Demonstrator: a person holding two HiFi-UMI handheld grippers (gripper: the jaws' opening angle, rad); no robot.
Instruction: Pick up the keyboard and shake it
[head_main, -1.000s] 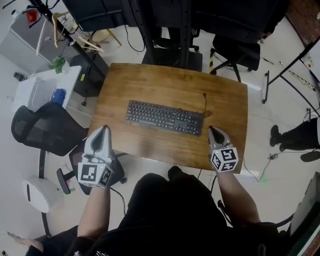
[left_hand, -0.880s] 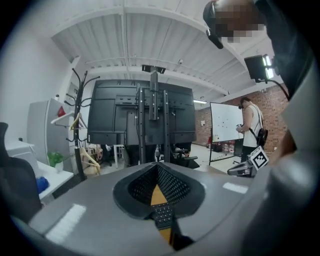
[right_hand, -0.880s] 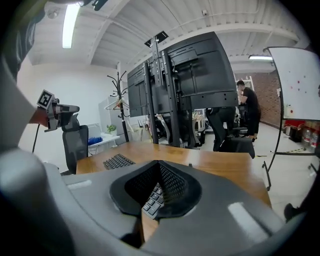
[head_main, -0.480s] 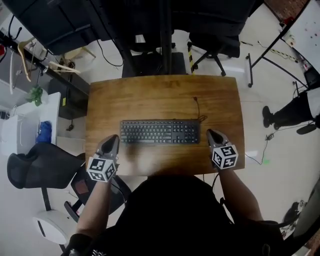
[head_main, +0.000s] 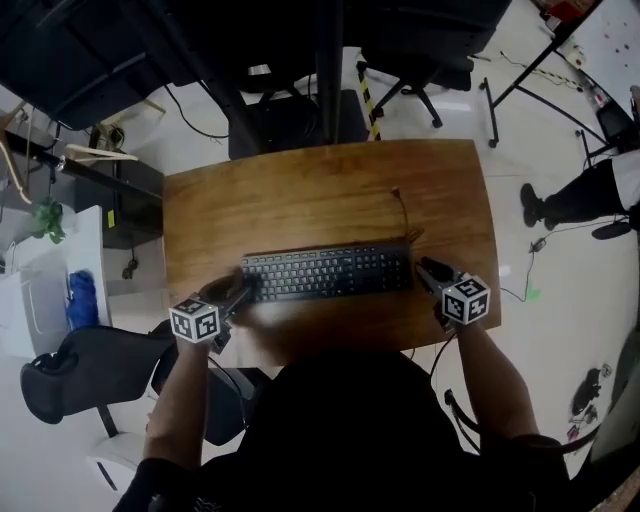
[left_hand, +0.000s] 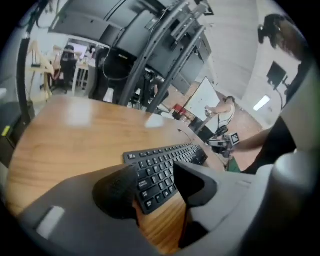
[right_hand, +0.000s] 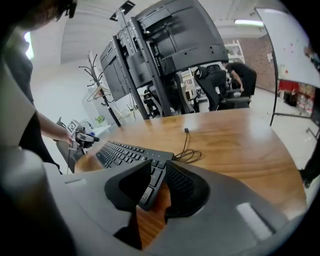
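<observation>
Wooden table (head_main: 300, 190) standing among dark office chairs; black keyboard (head_main: 330, 272) lying flat near its front edge, cable (head_main: 401, 212) trailing behind. Left gripper (head_main: 240, 292) opening wide around the keyboard's left end. Right gripper (head_main: 428, 272) opening around its right end, pads not pressing.

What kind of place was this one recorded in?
Probably an office or lab workspace: a wooden desk with a keyboard on it, a black office chair beside it, and tall black stands behind the desk.
</observation>
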